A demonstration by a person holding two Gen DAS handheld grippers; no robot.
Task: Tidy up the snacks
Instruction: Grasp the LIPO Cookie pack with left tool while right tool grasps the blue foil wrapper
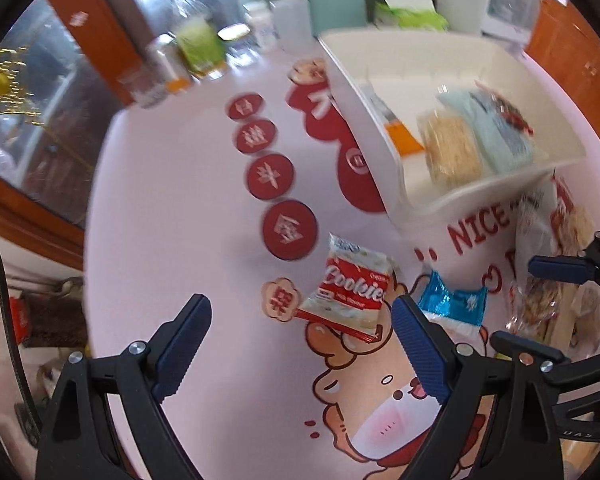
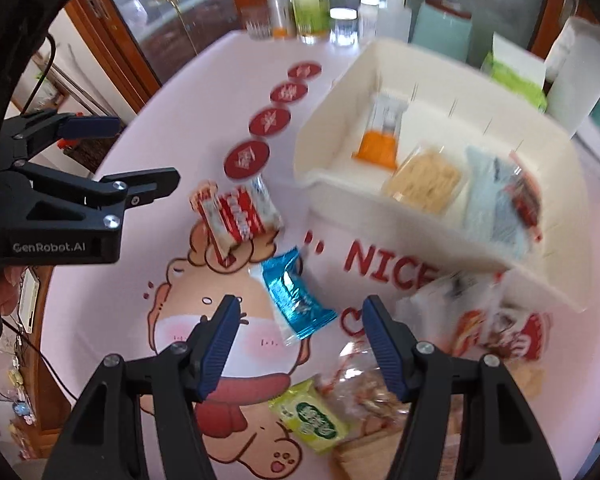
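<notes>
A red and white cookies packet (image 1: 352, 292) lies on the pink printed tablecloth just ahead of my open, empty left gripper (image 1: 300, 312); it also shows in the right wrist view (image 2: 240, 212). A blue foil snack (image 2: 294, 296) lies just ahead of my open, empty right gripper (image 2: 298, 312); in the left wrist view it (image 1: 452, 304) lies right of the cookies. A white bin (image 2: 380, 204) holds an orange packet (image 2: 380, 144), a noodle-coloured pack (image 2: 424, 180) and a pale blue pack (image 2: 492, 196). The bin rim (image 1: 364, 128) shows in the left view too.
A green snack (image 2: 314, 420) and clear bags of snacks (image 2: 372, 392) lie near the right gripper. A red and white bag (image 2: 496, 328) sits beside the bin. Bottles and jars (image 2: 308, 8), a teal canister (image 2: 440, 28) and a tissue pack (image 2: 516, 72) stand at the table's far edge.
</notes>
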